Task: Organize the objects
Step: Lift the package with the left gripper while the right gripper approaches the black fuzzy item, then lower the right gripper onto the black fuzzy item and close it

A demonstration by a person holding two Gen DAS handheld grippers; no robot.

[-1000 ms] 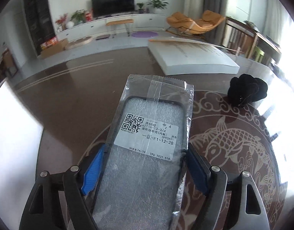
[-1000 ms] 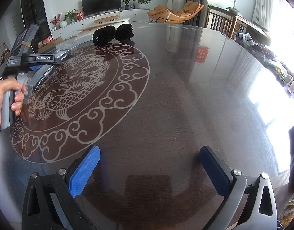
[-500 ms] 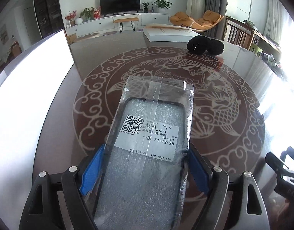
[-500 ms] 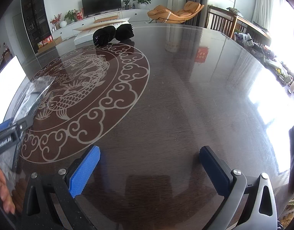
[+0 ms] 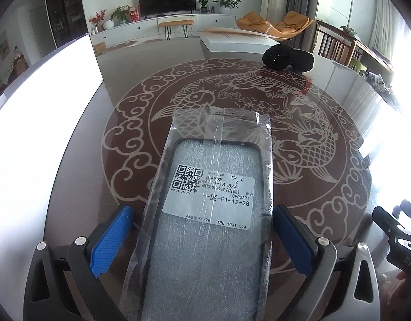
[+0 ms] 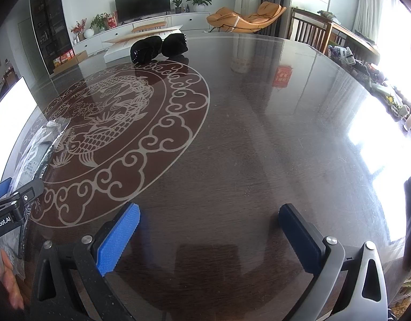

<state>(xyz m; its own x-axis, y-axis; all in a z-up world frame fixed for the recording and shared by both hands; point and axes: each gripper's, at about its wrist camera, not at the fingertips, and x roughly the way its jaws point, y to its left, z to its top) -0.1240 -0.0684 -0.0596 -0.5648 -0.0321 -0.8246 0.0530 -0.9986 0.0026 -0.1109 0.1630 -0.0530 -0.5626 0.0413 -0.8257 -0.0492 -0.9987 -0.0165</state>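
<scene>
Between the just-widened left tongs (image 5: 202, 238) — a bagged phone case (image 5: 208, 214), pads clear; right tongs (image 6: 210, 230) wide, empty.

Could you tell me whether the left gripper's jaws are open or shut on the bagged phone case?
Open: the left gripper has just been opening, with gaps between both blue pads and the clear-bagged black phone case.

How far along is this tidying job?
Done, apparently: the bagged phone case has been carried onto the table's fish pattern. In hand: the left gripper has just been opening its jaws, and both pads now stand clear of the case between them, so it looks released. Left: the black bundle at the far edge lies untouched, and the right gripper is open and empty.
</scene>
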